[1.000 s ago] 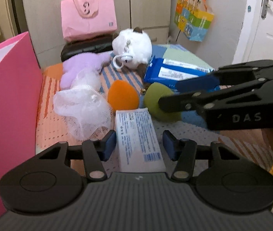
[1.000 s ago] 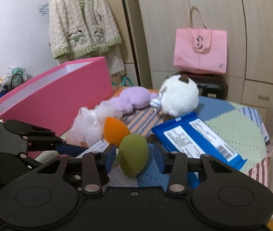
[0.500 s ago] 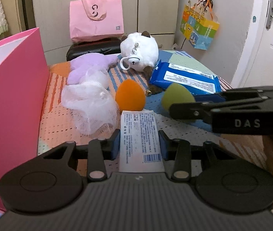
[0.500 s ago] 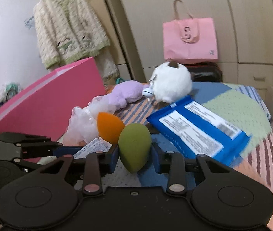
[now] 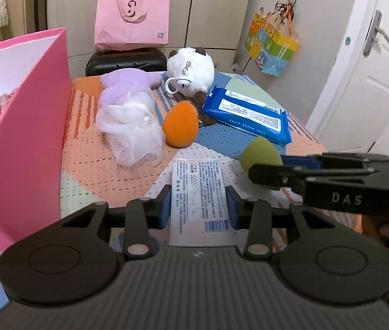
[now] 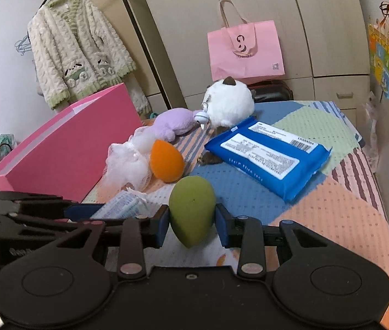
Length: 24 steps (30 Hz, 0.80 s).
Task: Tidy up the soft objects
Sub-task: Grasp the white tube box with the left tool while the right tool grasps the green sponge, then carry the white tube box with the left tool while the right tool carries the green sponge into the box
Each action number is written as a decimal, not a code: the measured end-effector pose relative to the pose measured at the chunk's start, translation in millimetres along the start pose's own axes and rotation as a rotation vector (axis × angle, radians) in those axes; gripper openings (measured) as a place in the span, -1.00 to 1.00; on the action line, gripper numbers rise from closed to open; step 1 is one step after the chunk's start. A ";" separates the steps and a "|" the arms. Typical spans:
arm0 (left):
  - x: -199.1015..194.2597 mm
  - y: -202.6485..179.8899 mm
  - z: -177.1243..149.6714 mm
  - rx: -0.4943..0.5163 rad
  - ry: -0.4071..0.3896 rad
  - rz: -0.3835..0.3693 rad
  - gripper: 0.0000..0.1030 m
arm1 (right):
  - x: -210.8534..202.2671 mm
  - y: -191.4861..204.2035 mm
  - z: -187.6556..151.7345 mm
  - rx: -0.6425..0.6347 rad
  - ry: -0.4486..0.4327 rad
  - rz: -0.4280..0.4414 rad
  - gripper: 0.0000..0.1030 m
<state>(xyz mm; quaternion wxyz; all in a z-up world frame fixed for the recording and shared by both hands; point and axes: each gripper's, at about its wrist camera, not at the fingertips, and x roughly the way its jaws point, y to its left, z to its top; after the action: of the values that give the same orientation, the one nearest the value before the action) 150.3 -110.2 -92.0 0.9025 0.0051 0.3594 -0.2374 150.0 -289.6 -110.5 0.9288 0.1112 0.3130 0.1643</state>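
My left gripper (image 5: pixel 198 206) is shut on a white tissue pack (image 5: pixel 198 189) with printed text, held just above the patchwork cloth. My right gripper (image 6: pixel 191 224) is shut on a green egg-shaped sponge (image 6: pixel 192 209), lifted off the cloth; the sponge also shows in the left wrist view (image 5: pixel 260 159). An orange sponge (image 5: pixel 179 125), a white mesh pouf (image 5: pixel 130 132), a purple plush (image 5: pixel 124 85), a white round plush (image 5: pixel 191 70) and a blue wipes pack (image 5: pixel 246 112) lie on the table. The open pink box (image 5: pixel 27 132) stands at the left.
A pink tote bag (image 5: pixel 131 19) sits on a black case (image 5: pixel 125 60) behind the table by the wardrobe. A colourful bag (image 5: pixel 272 46) hangs at the right wall near a white door (image 5: pixel 364 63). A knitted cardigan (image 6: pixel 76 52) hangs at the left.
Both grippers closed: the left onto the tissue pack, the right onto the green sponge. Both have risen and the sponge has come off the cloth.
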 end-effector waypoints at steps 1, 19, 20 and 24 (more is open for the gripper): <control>-4.0 1.3 -0.7 -0.003 -0.005 -0.006 -0.24 | -2.1 2.2 -1.2 -0.004 0.001 0.002 -0.21; -64.6 16.6 -12.3 -0.019 0.092 -0.156 -0.24 | -47.7 45.1 -10.1 -0.063 0.150 0.105 -0.21; -68.8 17.8 -12.4 -0.017 0.098 -0.160 -0.24 | -50.1 48.0 -9.5 -0.066 0.161 0.122 -0.21; -85.7 20.5 -13.3 -0.004 0.103 -0.151 -0.24 | -58.8 61.2 -7.2 -0.087 0.184 0.166 -0.21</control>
<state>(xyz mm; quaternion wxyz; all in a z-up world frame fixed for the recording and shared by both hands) 96.7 -53.2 -49.4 0.8622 -0.0114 0.4053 -0.3037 87.0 -254.6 -65.2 0.8833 0.0809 0.3792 0.2636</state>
